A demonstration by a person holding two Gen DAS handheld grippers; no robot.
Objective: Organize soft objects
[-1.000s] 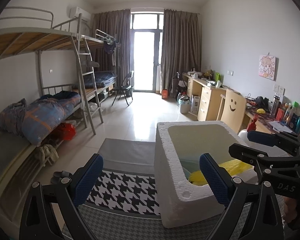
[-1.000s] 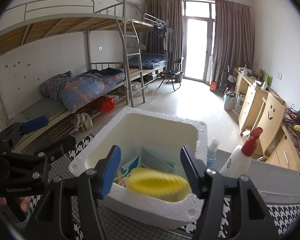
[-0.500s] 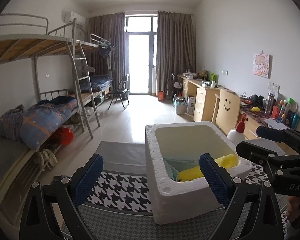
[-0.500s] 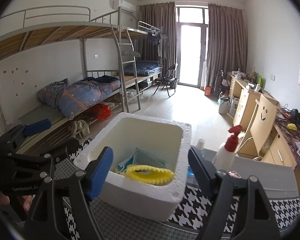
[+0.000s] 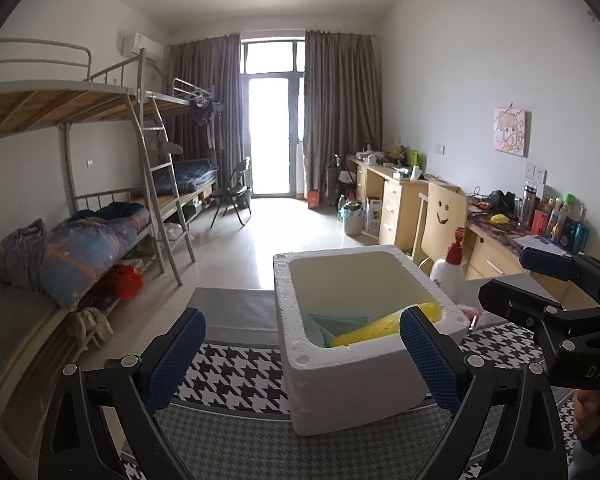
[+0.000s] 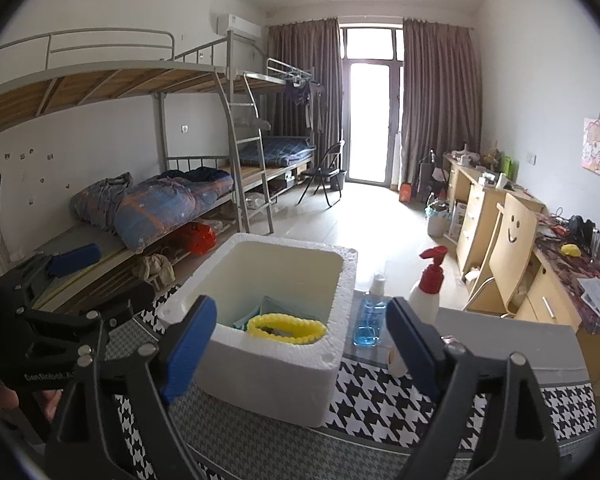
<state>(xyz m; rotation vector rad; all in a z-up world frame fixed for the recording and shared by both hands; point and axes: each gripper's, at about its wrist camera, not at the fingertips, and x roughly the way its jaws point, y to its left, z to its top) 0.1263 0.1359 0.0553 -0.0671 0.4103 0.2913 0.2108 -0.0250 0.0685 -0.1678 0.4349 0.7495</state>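
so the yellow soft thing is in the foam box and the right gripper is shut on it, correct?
Not quite. The yellow soft thing does lie in the foam box, but the right gripper is not shut on it: the right wrist view shows its jaws opening, wide apart and nearer the camera than the box, with nothing between the pads.

You face a long white-walled room with a pale tiled floor [image 5: 236, 252]. A grey metal bunk bed with wooden slats [image 6: 148, 80] lines your left wall, light wooden desks [image 6: 480, 200] your right. Brown curtains [image 5: 340, 112] frame the bright glass balcony door [image 5: 272, 132]; a black folding chair [image 6: 324, 176] stands beside it.
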